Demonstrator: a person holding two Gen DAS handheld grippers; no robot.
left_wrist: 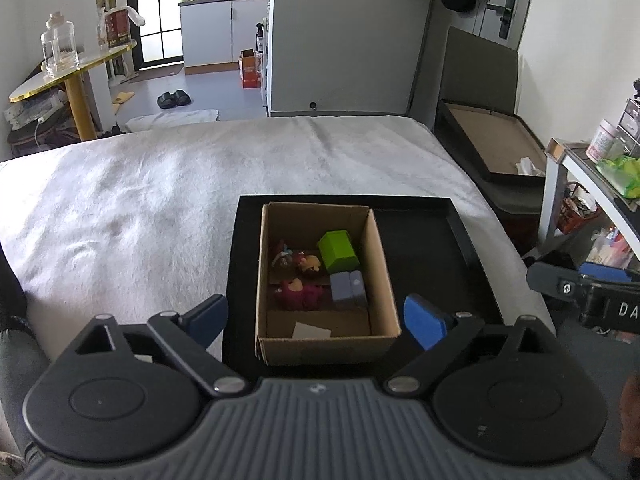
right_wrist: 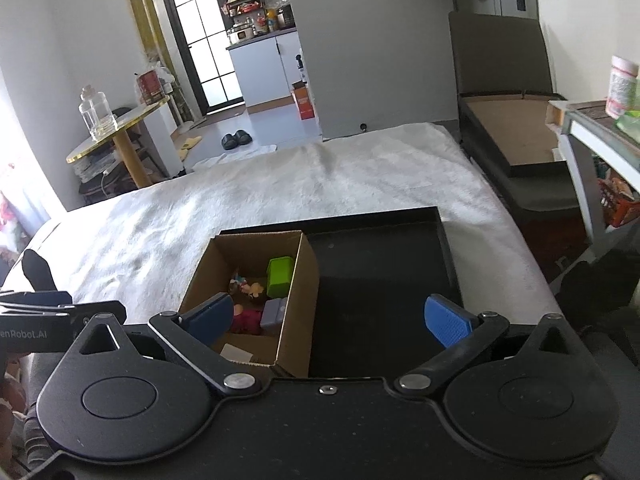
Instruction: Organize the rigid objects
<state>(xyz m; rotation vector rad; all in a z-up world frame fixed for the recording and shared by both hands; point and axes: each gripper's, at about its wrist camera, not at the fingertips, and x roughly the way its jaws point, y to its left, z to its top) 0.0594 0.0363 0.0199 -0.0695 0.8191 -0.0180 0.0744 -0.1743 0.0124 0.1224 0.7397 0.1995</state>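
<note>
Cardboard box (left_wrist: 320, 344), open at the top, sits on the left part of a shallow black tray (left_wrist: 436, 248) that lies on a bed covered with a white fleecy blanket (left_wrist: 160, 184). Inside the box lie a lime-green block (left_wrist: 338, 251), a grey-lilac block (left_wrist: 347, 289) just below it, and some small red and orange toy figures (left_wrist: 298, 276) to their left; a pale slip of card (left_wrist: 311, 331) rests on the box floor at the near end. The right part of the tray is bare.

The left gripper (left_wrist: 316, 320) hangs above the near end of the box with its blue pads (left_wrist: 424, 322) spread wide, one on each side of the box and touching nothing. In its own view the box is seen almost straight from above, so all the contents show, and the right gripper's black body intrudes at the right edge.

The right gripper (right_wrist: 330, 320) is likewise spread wide and holds nothing; its left finger (right_wrist: 210, 318) stands in front of the box's near corner, its right finger over the bare tray. From this slanted view the box wall (right_wrist: 298, 308) hides part of the contents, while a stretch of the left gripper (right_wrist: 60, 316) and a dark sock (right_wrist: 38, 270) on the bed appear at the left, which the other camera does not show.
</note>
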